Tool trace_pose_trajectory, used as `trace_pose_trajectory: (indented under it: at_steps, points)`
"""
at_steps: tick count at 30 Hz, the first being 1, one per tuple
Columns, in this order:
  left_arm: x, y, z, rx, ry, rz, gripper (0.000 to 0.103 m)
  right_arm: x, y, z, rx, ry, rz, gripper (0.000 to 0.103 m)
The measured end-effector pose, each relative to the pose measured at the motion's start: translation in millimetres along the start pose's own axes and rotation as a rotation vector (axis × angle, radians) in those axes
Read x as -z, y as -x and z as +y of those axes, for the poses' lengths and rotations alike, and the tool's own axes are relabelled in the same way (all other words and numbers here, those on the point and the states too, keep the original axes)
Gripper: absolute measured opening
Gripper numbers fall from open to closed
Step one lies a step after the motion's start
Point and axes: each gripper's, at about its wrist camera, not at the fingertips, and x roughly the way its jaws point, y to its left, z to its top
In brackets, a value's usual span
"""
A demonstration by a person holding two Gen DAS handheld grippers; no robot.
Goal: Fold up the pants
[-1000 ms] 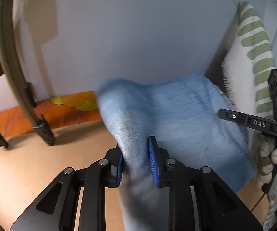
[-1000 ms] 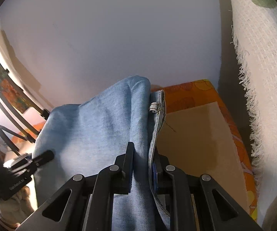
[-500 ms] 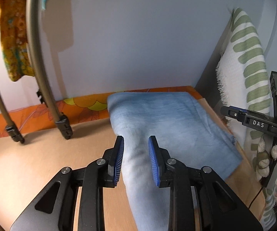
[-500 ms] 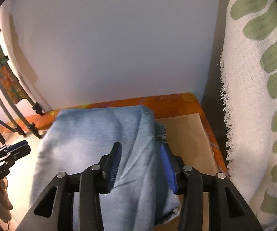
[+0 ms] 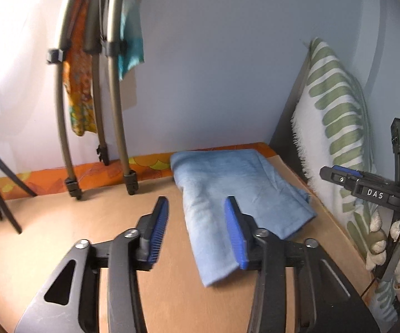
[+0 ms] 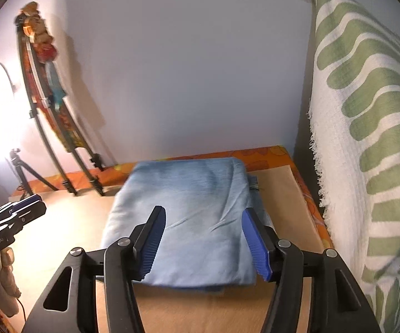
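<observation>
Left tongs (image 5: pixel 197 222): spread wide with nothing between the blue pads, hanging above the near left edge of the pants, probably so the fold can settle undisturbed.
Right tongs (image 6: pixel 202 230): spread just as wide and gripping nothing, poised over the near end of the pants (the cloth shows between the pads but is not pinched).
Pants (image 6: pixel 189 216): pale blue denim lying folded into a compact rectangle on the desk (image 5: pixel 47 236), flat enough to stay put unheld; a waistband edge peeks out on the right side of the pants.
Green-patterned cloth (image 6: pixel 366 138): hanging just right of the pants, bounding the work area.
Orange cloth (image 5: pixel 94 172): a strip beyond the pants' far end, against the wall.
Tripod legs (image 5: pixel 72 144): standing left of the pants and farther back, well apart from them.
Stage: the fold looks finished or nearly so.
</observation>
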Motion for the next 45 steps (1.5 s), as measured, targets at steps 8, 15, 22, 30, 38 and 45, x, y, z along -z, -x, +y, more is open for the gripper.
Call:
trace_pose_trajectory:
  at_steps: [8, 15, 22, 30, 38, 45]
  points:
    - [18, 60, -12, 0.026, -0.010, -0.045, 0.058, 25, 52, 27, -0.013, 0.009, -0.037, 0.068]
    - [41, 105, -19, 0.037, -0.045, -0.079, 0.064, 54, 96, 59, 0.036, 0.057, -0.078, 0.082]
    - [76, 142, -12, 0.010, -0.061, -0.082, 0.071, 88, 128, 93, 0.065, 0.072, -0.113, 0.091]
    - [108, 168, 2, -0.024, -0.029, -0.079, 0.072, 119, 144, 125, 0.074, 0.073, -0.146, 0.100]
    - [130, 171, 20, -0.058, 0.028, -0.081, 0.073, 135, 148, 151, 0.102, 0.100, -0.198, 0.103]
    - [136, 166, 24, -0.072, 0.015, -0.061, 0.073, 141, 141, 151, 0.127, 0.085, -0.215, 0.103]
